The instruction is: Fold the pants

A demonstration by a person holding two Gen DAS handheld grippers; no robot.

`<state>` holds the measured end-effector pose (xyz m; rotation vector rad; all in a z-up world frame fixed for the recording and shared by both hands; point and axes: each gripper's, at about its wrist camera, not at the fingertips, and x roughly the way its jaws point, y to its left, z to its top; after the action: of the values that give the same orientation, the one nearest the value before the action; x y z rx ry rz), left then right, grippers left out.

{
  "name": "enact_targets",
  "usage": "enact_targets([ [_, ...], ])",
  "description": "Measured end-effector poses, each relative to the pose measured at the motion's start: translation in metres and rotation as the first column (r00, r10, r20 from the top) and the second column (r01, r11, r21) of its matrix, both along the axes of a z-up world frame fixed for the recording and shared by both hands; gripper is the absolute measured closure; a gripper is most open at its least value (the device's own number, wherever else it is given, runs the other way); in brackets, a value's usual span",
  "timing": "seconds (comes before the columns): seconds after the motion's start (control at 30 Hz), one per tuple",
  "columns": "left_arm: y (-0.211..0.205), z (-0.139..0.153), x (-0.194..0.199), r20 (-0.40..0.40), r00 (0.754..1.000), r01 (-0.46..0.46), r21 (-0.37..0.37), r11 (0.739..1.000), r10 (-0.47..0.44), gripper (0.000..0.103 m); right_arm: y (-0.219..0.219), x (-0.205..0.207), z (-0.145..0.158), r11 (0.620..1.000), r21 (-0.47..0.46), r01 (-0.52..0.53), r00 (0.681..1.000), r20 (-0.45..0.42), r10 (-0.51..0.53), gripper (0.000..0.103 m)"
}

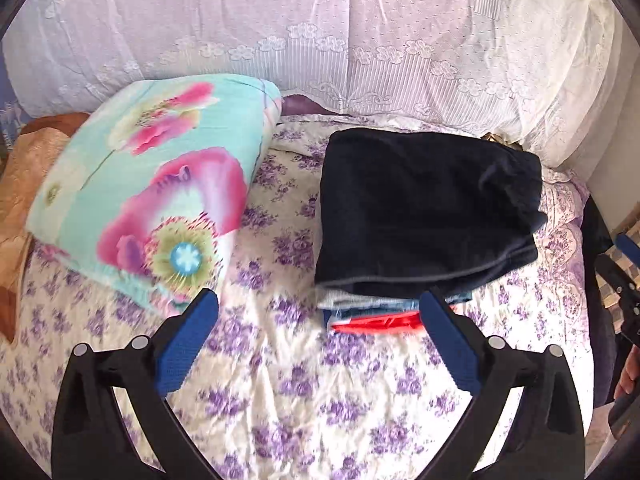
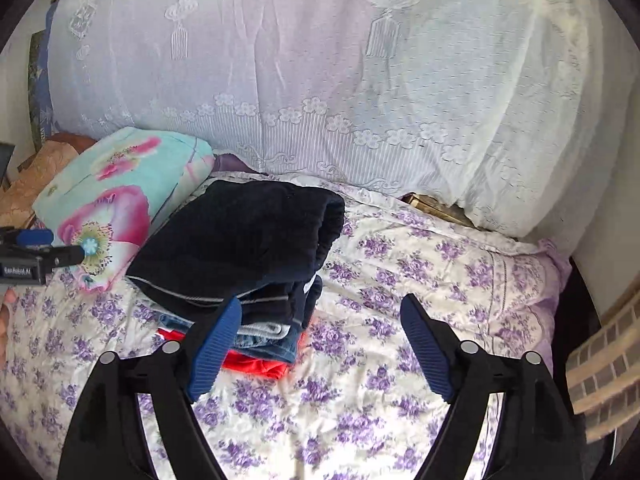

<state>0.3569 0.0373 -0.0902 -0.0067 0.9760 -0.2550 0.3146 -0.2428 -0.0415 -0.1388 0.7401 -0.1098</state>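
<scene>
Both the left gripper and the right gripper have their jaws spread wide, holding nothing, above a bed with a purple-flowered sheet. Behind it hangs a white lace cover. The left view shows the floral pillow large; only the right view shows a brick-patterned strip. The folded dark pants top a clothes stack, just beyond the jaws, untouched.
</scene>
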Motion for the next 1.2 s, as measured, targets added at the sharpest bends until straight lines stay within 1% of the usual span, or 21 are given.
enact_targets([
  [0.03,-0.001,0.006,-0.020,0.015,1.000,-0.012,0.018,1.000,0.012,0.005,0.004,-0.017,0.004,1.000,0.025,0.018,1.000,-0.004,-0.018,0.016],
  [0.13,-0.004,0.022,-0.078,0.054,0.998,-0.033,0.032,0.999,0.031,0.005,-0.003,-0.063,0.006,0.990,0.108,0.086,0.996,-0.022,-0.084,0.016],
  [0.17,-0.005,0.029,-0.096,0.064,0.998,-0.029,0.031,0.999,0.026,0.005,-0.001,-0.080,0.002,0.986,0.126,0.109,0.994,-0.029,-0.106,0.016],
  [0.2,-0.008,0.037,-0.118,0.083,0.996,-0.017,0.040,0.999,0.014,0.005,0.003,-0.088,-0.001,0.981,0.151,0.126,0.992,-0.039,-0.122,0.016],
  [0.27,-0.017,0.049,-0.149,0.108,0.994,-0.006,0.083,0.997,-0.003,0.005,0.002,-0.114,-0.004,0.967,0.210,0.143,0.989,-0.058,-0.133,0.016],
  [0.3,-0.022,0.057,-0.162,0.119,0.993,0.006,0.102,0.995,-0.019,0.005,0.005,-0.128,-0.004,0.963,0.225,0.151,0.988,-0.067,-0.139,0.016],
  [0.4,-0.033,0.072,-0.196,0.162,0.986,0.011,0.126,0.992,-0.032,0.005,0.010,-0.163,-0.002,0.964,0.209,0.164,0.985,-0.083,-0.149,0.016],
  [0.5,-0.033,0.083,-0.224,0.175,0.984,0.000,0.098,0.995,-0.017,0.005,0.020,-0.191,0.005,0.975,0.150,0.164,0.985,-0.077,-0.154,0.016],
  [0.57,-0.032,0.089,-0.237,0.184,0.983,-0.011,0.088,0.996,-0.005,0.005,0.023,-0.205,0.011,0.977,0.137,0.164,0.986,-0.066,-0.156,0.016],
  [0.63,-0.032,0.094,-0.247,0.193,0.981,-0.020,0.084,0.996,0.003,0.005,0.025,-0.216,0.017,0.977,0.146,0.156,0.987,-0.049,-0.151,0.016],
  [0.77,-0.030,0.103,-0.259,0.207,0.978,-0.039,0.061,0.997,0.026,0.005,0.031,-0.233,0.028,0.980,0.146,0.136,0.991,-0.017,-0.135,0.016],
  [0.9,-0.032,0.112,-0.270,0.239,0.971,-0.049,0.061,0.997,0.033,0.005,0.035,-0.241,0.033,0.983,0.144,0.114,0.993,-0.003,-0.115,0.015],
  [1.2,-0.040,0.118,-0.276,0.264,0.964,-0.055,0.089,0.995,0.030,0.005,0.037,-0.245,0.038,0.984,0.152,0.094,0.995,0.012,-0.097,0.015],
])
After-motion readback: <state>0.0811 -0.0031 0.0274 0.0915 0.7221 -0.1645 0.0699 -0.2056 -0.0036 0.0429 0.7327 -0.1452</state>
